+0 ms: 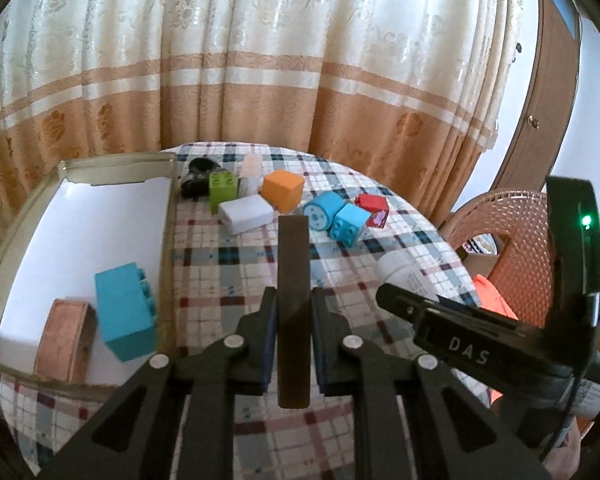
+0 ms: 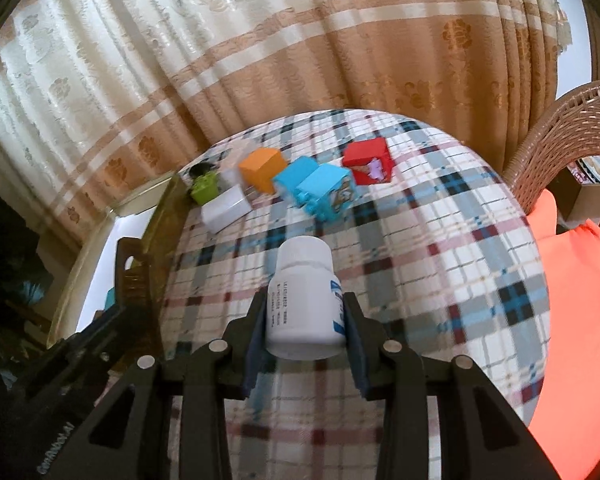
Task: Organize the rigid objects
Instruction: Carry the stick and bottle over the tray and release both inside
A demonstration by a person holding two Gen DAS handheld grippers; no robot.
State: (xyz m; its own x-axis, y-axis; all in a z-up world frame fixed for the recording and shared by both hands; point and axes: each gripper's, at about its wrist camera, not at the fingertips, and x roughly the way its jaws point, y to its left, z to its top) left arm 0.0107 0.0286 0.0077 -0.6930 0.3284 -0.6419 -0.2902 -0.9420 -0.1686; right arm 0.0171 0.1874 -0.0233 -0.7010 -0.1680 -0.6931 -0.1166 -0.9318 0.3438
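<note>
My left gripper (image 1: 293,300) is shut on a dark brown flat bar (image 1: 293,280) that points forward above the checked tablecloth. My right gripper (image 2: 305,312) is shut on a white pill bottle (image 2: 304,296), held above the cloth; the bottle also shows in the left wrist view (image 1: 404,276). A white tray (image 1: 100,232) at the left holds a teal brick (image 1: 126,312) and a copper-coloured ring (image 1: 66,340). On the cloth lie a white box (image 1: 246,213), a green brick (image 1: 222,186), an orange cube (image 1: 282,190), blue bricks (image 1: 336,216) and a red cube (image 1: 374,208).
A dark object (image 1: 198,176) and a pale small bottle (image 1: 250,172) sit at the table's far side by the curtain. A wicker chair (image 2: 560,140) with an orange cushion (image 2: 572,300) stands to the right. The tray's rim (image 2: 156,208) is left of my right gripper.
</note>
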